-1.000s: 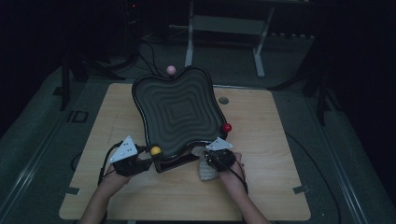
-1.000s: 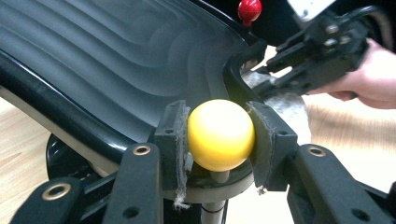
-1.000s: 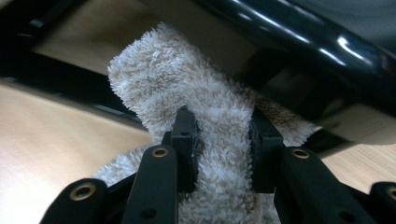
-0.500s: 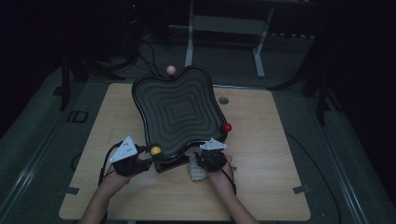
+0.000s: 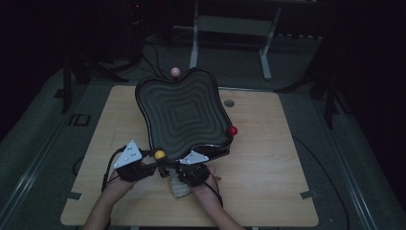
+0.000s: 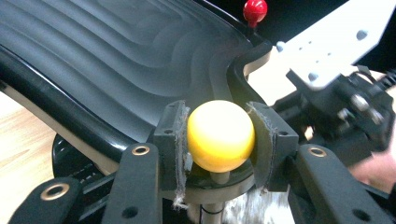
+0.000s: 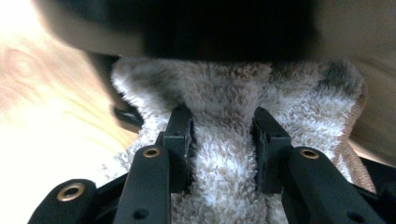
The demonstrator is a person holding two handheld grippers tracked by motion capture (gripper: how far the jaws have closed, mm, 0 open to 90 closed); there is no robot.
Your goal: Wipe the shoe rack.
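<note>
Left claw (image 6: 219,140) was pinching the yellow knob (image 6: 220,135) at the wavy black tray's (image 5: 184,112) near edge; right claw (image 7: 223,140) had just been loosening, fluffy cloth (image 7: 224,186) bunched between its jaws on the bench (image 5: 268,163).

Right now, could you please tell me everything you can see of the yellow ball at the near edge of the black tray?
The yellow ball is smooth, glossy and round, like plastic, mounted on a thin stem beneath it. It stands at the near rim of the black tray, whose surface is ridged in waves. The left gripper clasps it, one pad against each side. A fluffy cloth lies just beneath.
</note>
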